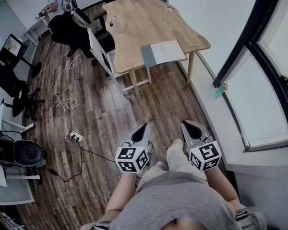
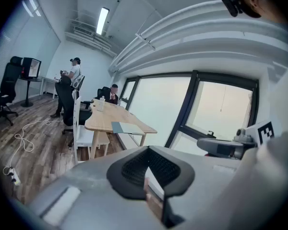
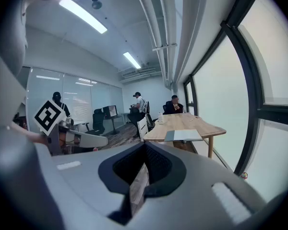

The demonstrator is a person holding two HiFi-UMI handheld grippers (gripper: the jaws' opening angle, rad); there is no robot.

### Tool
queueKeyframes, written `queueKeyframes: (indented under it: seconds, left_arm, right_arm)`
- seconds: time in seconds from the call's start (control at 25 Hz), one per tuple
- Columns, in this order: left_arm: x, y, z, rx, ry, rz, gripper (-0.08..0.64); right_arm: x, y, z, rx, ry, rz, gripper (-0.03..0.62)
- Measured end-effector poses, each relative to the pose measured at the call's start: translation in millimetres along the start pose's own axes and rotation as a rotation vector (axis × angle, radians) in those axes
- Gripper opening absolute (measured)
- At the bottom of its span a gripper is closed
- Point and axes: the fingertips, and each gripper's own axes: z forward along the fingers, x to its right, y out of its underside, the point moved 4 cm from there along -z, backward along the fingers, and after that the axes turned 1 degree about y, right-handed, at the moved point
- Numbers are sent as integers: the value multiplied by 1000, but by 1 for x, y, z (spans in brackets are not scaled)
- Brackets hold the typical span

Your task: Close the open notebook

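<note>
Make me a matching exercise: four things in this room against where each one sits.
Things:
1. open grey-and-white notebook
2. clear plastic bottle
3. white power strip
4. small teal object

Places:
A. on the white window ledge
B. on the wood-plank floor
C. at the light wooden table's near edge
D. farther along that table, by its left edge in the head view

Pairs: 1-C, 2-D, 3-B, 4-A

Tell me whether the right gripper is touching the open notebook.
Apart. Head view: the right gripper sits by the person's legs, with floor between it and the notebook.
</note>
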Motion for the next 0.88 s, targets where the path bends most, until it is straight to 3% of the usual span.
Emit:
queueKeyframes:
  seconds: [0.36,0.56,0.88]
  left_arm:
    - [-7,9,-33,5,3,-54,5]
    - [-11,13,-43,-1,2,-48,5]
    - [-23,17,-49,-4,-19,-65,5]
  right_arm:
    - [-29,-3,-10,12,-14,-16,-1]
    - [-39,1,-12,-4,-23,-24,0]
    - [-38,8,-11,-3,-6,25,2]
